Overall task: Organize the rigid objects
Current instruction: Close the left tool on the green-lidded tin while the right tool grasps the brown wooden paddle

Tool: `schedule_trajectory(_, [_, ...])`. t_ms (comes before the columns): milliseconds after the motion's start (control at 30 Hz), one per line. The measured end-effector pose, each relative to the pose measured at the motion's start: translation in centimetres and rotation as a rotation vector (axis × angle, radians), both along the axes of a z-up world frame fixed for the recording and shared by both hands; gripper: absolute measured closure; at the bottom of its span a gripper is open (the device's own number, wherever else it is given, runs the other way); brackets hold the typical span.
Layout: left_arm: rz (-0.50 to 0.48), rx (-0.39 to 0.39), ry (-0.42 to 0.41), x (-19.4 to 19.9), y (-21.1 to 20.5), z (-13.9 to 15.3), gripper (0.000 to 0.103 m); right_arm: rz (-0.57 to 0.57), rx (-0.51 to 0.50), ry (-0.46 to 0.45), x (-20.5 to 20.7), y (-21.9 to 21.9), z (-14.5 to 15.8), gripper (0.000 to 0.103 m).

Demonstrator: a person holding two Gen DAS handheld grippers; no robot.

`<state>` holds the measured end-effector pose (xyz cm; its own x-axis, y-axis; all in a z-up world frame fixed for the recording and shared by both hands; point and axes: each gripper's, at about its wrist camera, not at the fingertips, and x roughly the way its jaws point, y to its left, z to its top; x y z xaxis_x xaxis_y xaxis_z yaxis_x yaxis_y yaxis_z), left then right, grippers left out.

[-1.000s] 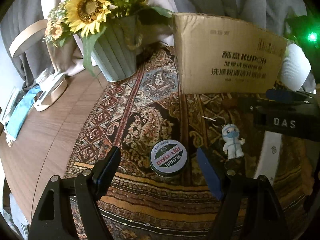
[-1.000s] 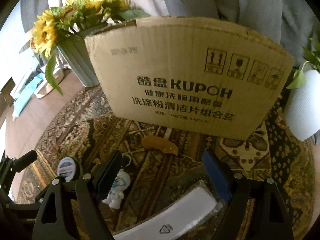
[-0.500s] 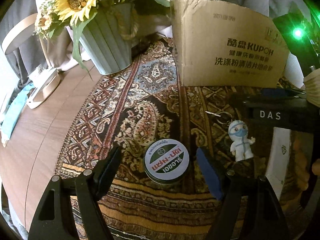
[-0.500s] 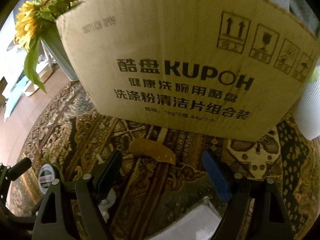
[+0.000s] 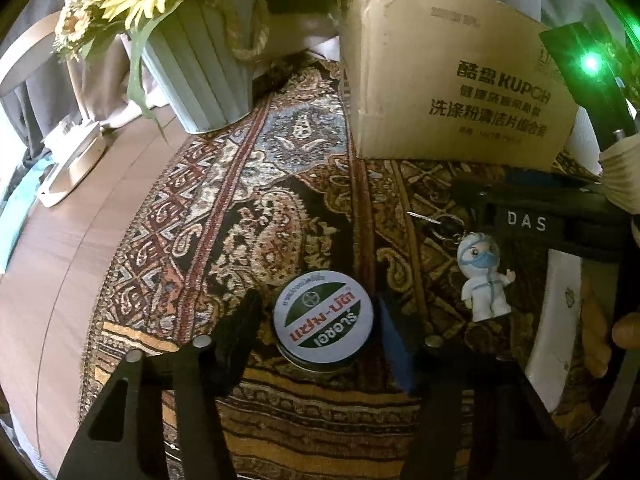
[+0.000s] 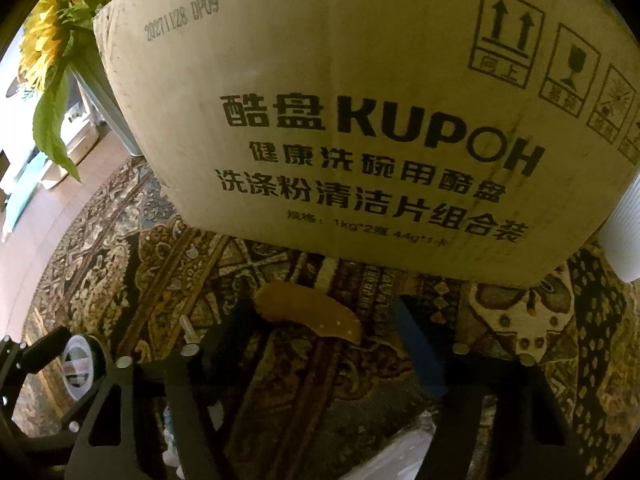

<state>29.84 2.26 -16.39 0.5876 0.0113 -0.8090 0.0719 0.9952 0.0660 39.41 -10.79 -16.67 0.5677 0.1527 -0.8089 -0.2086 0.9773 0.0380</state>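
On the patterned cloth [image 5: 248,216], the left gripper [image 5: 316,320] stands released, its jaws flanking a round tin [image 5: 323,319] without touching. At three o'clock of the tin lies a figurine keychain [image 5: 482,276]. The right gripper [image 6: 320,332] gapes around an orange piece [image 6: 308,312], identity unclear, before the cardboard box [image 6: 360,100], cropped above.

sunflower pot [image 5: 208,76] | patterned cloth [image 5: 256,216] | wooden table [image 5: 52,280]
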Motion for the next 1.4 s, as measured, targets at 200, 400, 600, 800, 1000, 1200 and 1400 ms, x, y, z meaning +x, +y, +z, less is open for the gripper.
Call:
schedule_trajectory(200, [-0.001,-0.008,0.006,0.1,-0.1,0.1,0.052,0.004,-0.015,-0.011,-0.4,-0.4,0.2,0.053])
schedule_trajectory(400, [0.013,-0.053,0.018,0.3,0.2,0.5,0.052,0.010,0.001,-0.003,-0.9,-1.8,0.6,0.053])
schedule_trajectory(600, [0.016,-0.077,-0.005,0.2,-0.1,1.5,0.052,0.003,0.022,-0.004,-1.5,-3.0,1.5,0.054])
schedule_trajectory(800, [0.029,-0.098,-0.040,0.0,-0.4,3.5,0.052,-0.007,0.046,-0.025,-2.5,-4.4,3.4,0.054])
schedule_trajectory(1000, [0.027,-0.113,-0.093,-0.2,-0.8,5.8,0.052,-0.019,0.071,-0.060,-4.0,-5.9,5.8,0.054])
schedule_trajectory(1200, [0.009,-0.112,-0.162,-0.6,-1.7,8.1,0.052,-0.035,0.083,-0.106,-5.3,-6.5,8.7,0.053])
schedule_trajectory(1400, [-0.013,-0.112,-0.224,-0.7,-2.8,10.5,0.052,-0.058,0.092,-0.156,-6.2,-6.4,10.9,0.053])
